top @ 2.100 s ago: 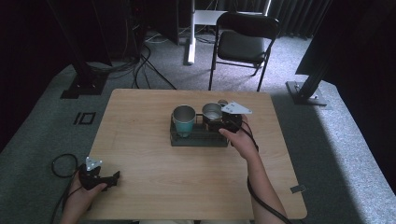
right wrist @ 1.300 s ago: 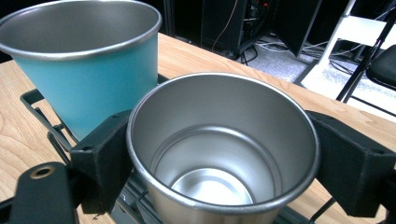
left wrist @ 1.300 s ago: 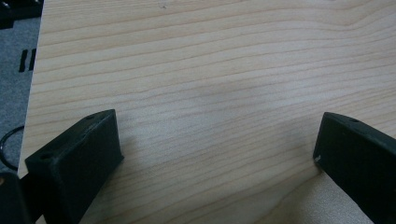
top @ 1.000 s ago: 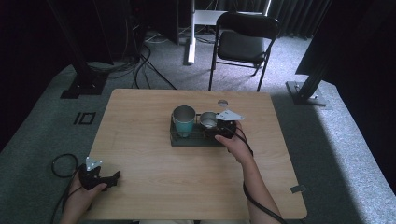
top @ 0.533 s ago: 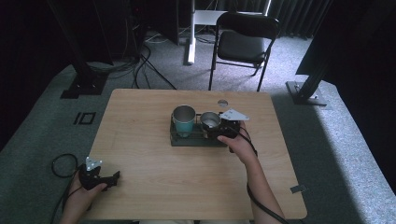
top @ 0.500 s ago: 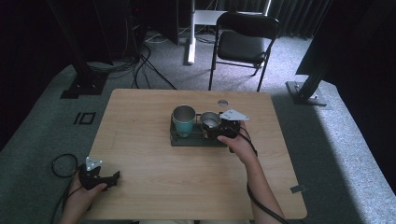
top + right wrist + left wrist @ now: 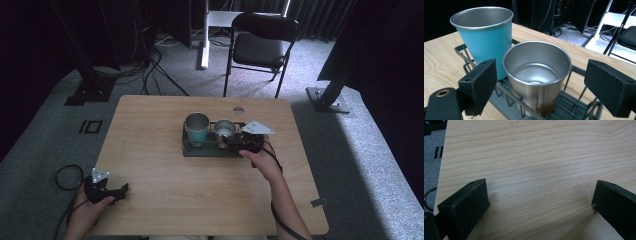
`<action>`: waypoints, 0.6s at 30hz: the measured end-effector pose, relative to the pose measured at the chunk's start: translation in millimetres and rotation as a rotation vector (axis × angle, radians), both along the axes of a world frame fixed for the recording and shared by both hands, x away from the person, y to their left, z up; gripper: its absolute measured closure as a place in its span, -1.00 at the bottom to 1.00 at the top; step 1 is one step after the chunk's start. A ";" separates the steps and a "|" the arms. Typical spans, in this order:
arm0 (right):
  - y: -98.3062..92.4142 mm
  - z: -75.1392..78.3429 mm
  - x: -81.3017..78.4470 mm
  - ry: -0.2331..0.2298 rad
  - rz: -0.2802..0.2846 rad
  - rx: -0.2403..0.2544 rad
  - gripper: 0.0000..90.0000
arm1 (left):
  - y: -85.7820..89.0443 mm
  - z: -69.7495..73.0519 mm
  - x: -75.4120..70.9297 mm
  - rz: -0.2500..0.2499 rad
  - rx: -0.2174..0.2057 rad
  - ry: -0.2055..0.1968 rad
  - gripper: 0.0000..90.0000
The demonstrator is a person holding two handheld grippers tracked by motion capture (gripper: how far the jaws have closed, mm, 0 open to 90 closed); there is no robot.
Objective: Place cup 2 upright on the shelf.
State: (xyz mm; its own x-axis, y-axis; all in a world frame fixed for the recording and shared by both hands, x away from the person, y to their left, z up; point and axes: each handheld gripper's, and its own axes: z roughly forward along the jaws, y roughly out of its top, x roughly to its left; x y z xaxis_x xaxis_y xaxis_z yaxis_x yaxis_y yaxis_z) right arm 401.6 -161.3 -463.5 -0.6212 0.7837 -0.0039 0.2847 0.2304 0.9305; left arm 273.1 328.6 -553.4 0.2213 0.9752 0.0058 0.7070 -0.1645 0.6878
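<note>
A dark wire rack point(image 7: 192, 149) point(image 7: 574, 69) stands in the middle of the wooden table point(image 7: 150, 120). In it a teal metal cup point(image 7: 196, 129) point(image 7: 484, 37) stands upright at the left and a bare steel cup point(image 7: 224, 131) point(image 7: 537, 75) upright beside it. My right gripper point(image 7: 231, 143) point(image 7: 541, 87) is open, with its jaws on either side of the steel cup and apart from it. My left gripper point(image 7: 120, 192) point(image 7: 539, 202) rests open at the table's near left corner, nothing between its jaws but bare wood.
A small round hole point(image 7: 238, 109) sits in the tabletop behind the rack. A black folding chair point(image 7: 260, 47) stands beyond the far edge, with cables point(image 7: 155, 65) and stand bases point(image 7: 327, 97) on the grey carpet around the table.
My right gripper has shifted left and slightly toward me, closing in on the steel cup so its jaws now flank it. The left gripper has stayed put.
</note>
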 end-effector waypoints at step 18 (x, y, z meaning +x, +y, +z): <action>-32.4 -2.6 -26.2 -0.020 -0.028 -0.012 -0.75 | 0.0 0.0 0.0 0.000 0.000 0.000 -0.97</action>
State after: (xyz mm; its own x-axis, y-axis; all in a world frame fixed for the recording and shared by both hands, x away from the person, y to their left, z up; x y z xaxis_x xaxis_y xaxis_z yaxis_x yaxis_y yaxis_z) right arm 375.4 -193.7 -466.2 -0.5988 0.8005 -0.0253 0.2730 0.2338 0.9332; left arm 273.2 328.6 -553.4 0.2213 0.9752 0.0057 0.7070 -0.1645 0.6878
